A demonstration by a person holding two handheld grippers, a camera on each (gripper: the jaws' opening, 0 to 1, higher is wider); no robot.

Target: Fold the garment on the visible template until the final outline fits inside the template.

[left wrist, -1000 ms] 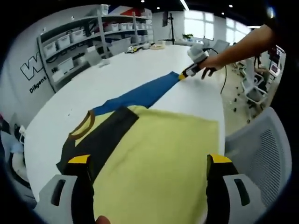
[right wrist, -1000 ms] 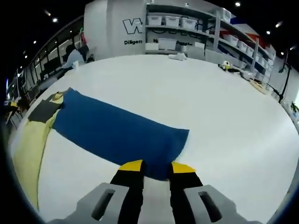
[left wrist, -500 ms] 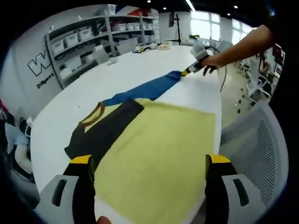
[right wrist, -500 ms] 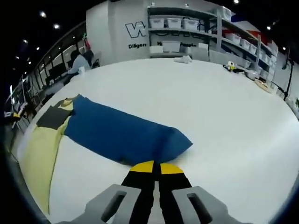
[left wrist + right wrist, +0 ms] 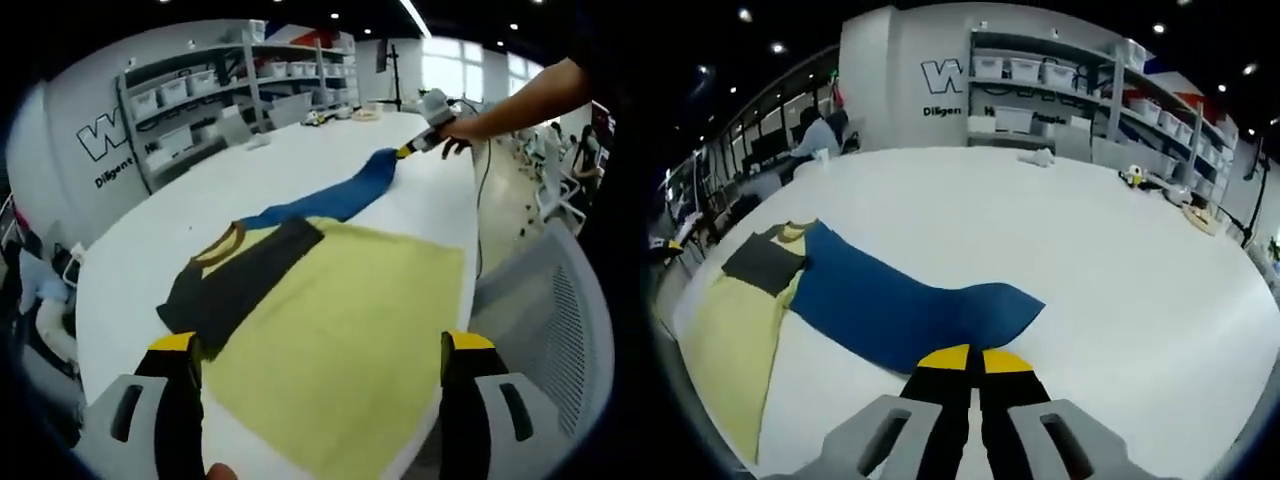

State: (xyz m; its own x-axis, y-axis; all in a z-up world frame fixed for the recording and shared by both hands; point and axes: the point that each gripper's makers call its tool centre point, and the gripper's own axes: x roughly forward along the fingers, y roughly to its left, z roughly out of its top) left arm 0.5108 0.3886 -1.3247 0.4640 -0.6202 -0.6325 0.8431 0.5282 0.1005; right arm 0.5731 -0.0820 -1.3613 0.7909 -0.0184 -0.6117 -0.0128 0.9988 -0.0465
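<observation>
Left gripper view: my left gripper (image 5: 320, 350) hovers above the near edge of the garment (image 5: 335, 310), its two yellow-tipped jaws spread wide and holding nothing. The garment lies flat on the white table (image 5: 180, 220); its yellow body is nearest me, a black panel (image 5: 240, 280) sits at the shoulder beside a brown collar (image 5: 220, 245), and a blue sleeve (image 5: 330, 200) runs away across the table. At the sleeve's far end I see a person's bare forearm (image 5: 520, 100) stretched out level, the hand gripping the right gripper (image 5: 405, 152), which meets the sleeve's cuff.

Right gripper view: my right gripper (image 5: 967, 358) has its jaws pressed together on the near edge of the blue sleeve (image 5: 900, 310); I judge the cloth pinched between them, though the contact itself is hidden under the tips. The yellow body (image 5: 725, 350) lies at the left.

Writing: on the grey back wall (image 5: 910, 60) I read a large white "W" with a smaller line beneath beginning "Diligen"; the rest is cut off by the shelving (image 5: 1070, 90) holding white bins.
</observation>
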